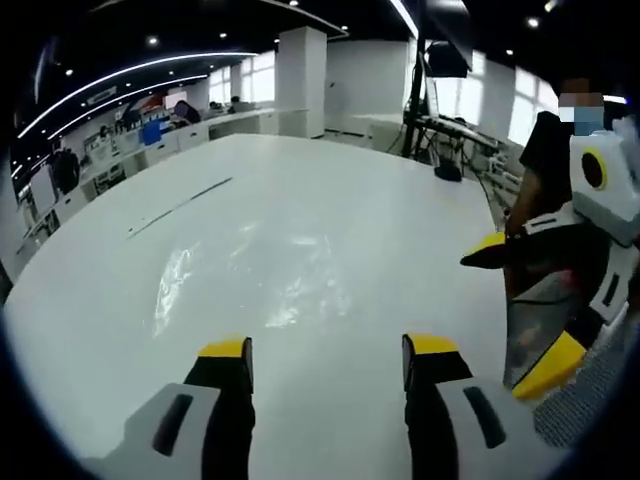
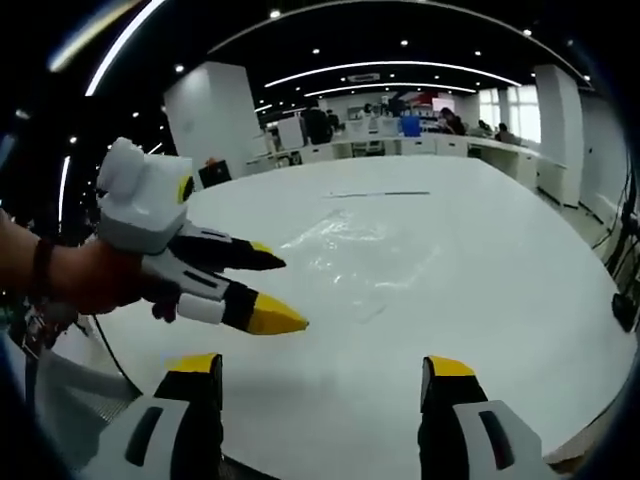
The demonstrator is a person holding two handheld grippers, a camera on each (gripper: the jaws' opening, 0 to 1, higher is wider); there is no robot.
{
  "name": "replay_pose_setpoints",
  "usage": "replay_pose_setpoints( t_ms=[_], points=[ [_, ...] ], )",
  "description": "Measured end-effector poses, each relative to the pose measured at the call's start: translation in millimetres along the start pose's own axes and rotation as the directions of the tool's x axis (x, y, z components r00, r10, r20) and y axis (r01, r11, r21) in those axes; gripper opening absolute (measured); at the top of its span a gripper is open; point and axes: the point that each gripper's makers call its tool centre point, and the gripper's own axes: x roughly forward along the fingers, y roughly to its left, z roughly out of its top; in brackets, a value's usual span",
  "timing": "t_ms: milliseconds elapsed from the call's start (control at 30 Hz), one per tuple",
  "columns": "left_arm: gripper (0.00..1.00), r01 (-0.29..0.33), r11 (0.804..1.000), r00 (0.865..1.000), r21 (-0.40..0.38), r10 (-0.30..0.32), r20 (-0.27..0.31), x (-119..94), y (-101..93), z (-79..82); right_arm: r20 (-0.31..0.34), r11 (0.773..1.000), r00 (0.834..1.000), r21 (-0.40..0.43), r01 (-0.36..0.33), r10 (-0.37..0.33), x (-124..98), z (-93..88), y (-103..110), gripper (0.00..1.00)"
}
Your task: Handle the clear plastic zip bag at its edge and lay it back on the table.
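Bag (image 1: pixel 250 275): clear plastic zip bag, lying flat on the table (image 1: pixel 330 190), toward the middle and well in from every edge. Nothing touches it. In the right gripper view it (image 2: pixel 365 255) lies ahead of the jaws, beyond the left gripper's tips.

Handling, as judged: very light, limp and slick; likely to sag and fold if lifted, and to slide on the smooth top if pushed. Best hold is a pinch at an outer edge or corner, where the film can be raised off the surface.

Left gripper (image 1: pixel 327 350): released, jaws wide apart, grasping nothing, poised over the near edge of the table just short of the bag. Also seen from the side (image 2: pixel 275 290), tips parted.

Right gripper (image 2: pixel 318 370): released, jaws wide apart, empty, at the table edge. Seen from the side (image 1: pixel 515 320) off the table's right edge, jaws parted.

Strip (image 1: pixel 180 207): thin dark line on the table beyond the bag; nature unclear.

Hard to make out: the bag's outline, visible mostly as glare and wrinkles on white; the zip end cannot be told.
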Motion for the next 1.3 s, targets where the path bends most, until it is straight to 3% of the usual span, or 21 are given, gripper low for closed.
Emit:
replay_pose_setpoints(
  t_ms=[267, 500, 733, 1000, 1300],
  points=[
    [0.57, 0.045, 0.998, 0.999, 0.039, -0.044, -0.023, 27, -15.4, 11.5, 0.009, 0.999, 1.000, 0.036, 0.006, -0.007, -2, 0.0, -5, 0.81],
    [0.54, 0.078, 0.994, 0.995, 0.079, -0.073, -0.067, 51, -18.5, 10.8, 0.000, 1.000, 1.000, 0.029, -0.001, 0.001, -1, -1.3, -2, 0.81],
    [0.38, 0.088, 0.992, 0.991, 0.088, -0.078, -0.109, 73, -14.5, 4.0, -0.001, 0.999, 1.000, 0.038, 0.003, -0.003, -1, -1.1, -4, 0.81],
    [0.36, 0.095, 0.993, 0.987, 0.076, -0.083, -0.139, 73, -17.9, -6.7, -0.003, 0.999, 1.000, 0.040, 0.004, -0.004, 0, -1.9, -5, 0.81],
    [0.31, 0.090, 0.991, 0.990, 0.101, -0.077, -0.118, 75, -18.3, -3.1, -0.003, 0.999, 1.000, 0.044, 0.004, -0.004, 0, -2.7, -5, 0.81]
  ],
)
